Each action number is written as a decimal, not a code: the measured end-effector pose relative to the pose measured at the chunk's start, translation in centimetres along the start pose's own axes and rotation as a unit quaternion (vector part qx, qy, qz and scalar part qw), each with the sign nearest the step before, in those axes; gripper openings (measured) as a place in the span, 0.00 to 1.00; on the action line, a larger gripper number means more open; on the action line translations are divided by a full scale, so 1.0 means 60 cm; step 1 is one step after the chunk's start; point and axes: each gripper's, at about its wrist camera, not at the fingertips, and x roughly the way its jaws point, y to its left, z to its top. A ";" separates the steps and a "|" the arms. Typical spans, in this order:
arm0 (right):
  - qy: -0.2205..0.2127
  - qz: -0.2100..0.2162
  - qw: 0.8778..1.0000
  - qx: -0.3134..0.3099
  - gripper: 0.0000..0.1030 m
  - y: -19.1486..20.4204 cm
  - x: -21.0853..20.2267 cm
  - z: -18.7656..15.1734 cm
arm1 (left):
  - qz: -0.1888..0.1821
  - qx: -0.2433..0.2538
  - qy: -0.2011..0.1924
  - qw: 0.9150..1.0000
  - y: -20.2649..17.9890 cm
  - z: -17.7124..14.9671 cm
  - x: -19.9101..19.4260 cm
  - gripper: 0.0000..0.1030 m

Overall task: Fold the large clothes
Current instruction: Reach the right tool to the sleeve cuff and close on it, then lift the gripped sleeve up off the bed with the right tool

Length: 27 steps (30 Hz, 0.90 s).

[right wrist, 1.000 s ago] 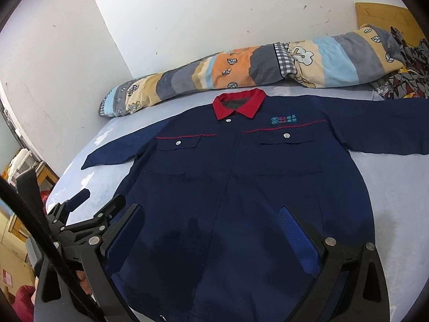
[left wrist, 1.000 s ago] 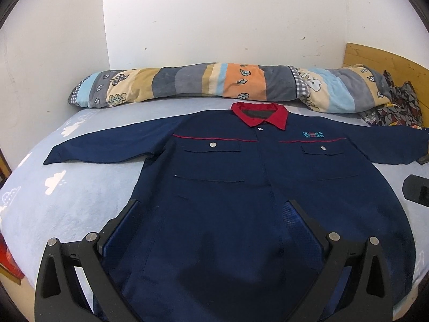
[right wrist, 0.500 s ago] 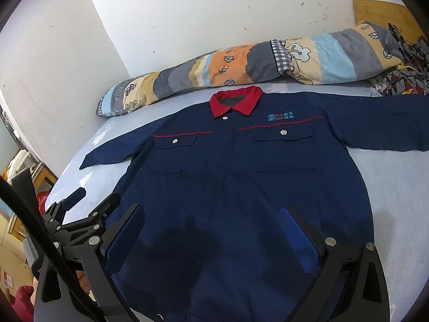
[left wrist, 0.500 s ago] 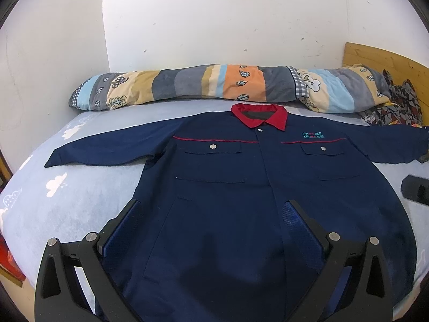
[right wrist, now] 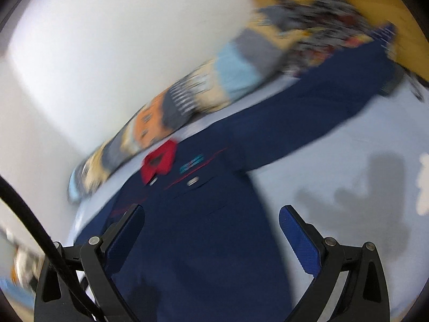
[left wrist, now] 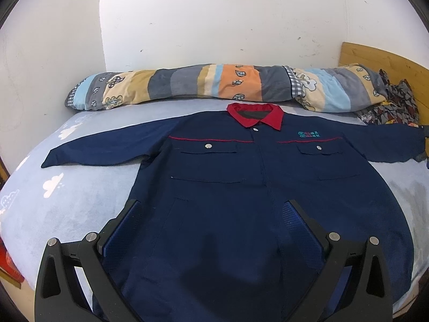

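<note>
jacket: big navy work jacket [left wrist: 228,187] with a red collar [left wrist: 254,114], thin red piping across the chest, two flap pockets with silver snaps and a small teal logo; woven, matte cloth, lying flat and face up on the bed, both sleeves stretched out sideways
bed: pale blue fleecy sheet [left wrist: 67,193] with white cloud prints, soft looking
bolster: long rolled quilt [left wrist: 214,84] in orange, grey, tan and light blue stripes with leaf prints, lying along the white wall just past the collar
far corner: a crumpled patterned cloth [left wrist: 391,107] piled against the wooden headboard [left wrist: 375,56]
left gripper: [left wrist: 214,214] black frame, blue ribbed pads, fingers spread wide over the lower half of the jacket, nothing between them
right gripper: [right wrist: 211,217] same build, fingers spread wide too, gripping nothing, above the jacket's side edge
left view only: whole jacket sharp, both sleeves and both pockets readable
right view only: tilted and heavily motion blurred; shows one sleeve [right wrist: 321,112] running up toward the headboard and a gripper-shaped shadow [right wrist: 375,187] on the sheet
</note>
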 end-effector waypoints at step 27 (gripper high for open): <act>-0.123 0.019 0.953 0.275 0.81 -0.517 0.092 0.264 | -0.051 0.064 0.051 0.995 -0.090 -0.012 0.067 1.00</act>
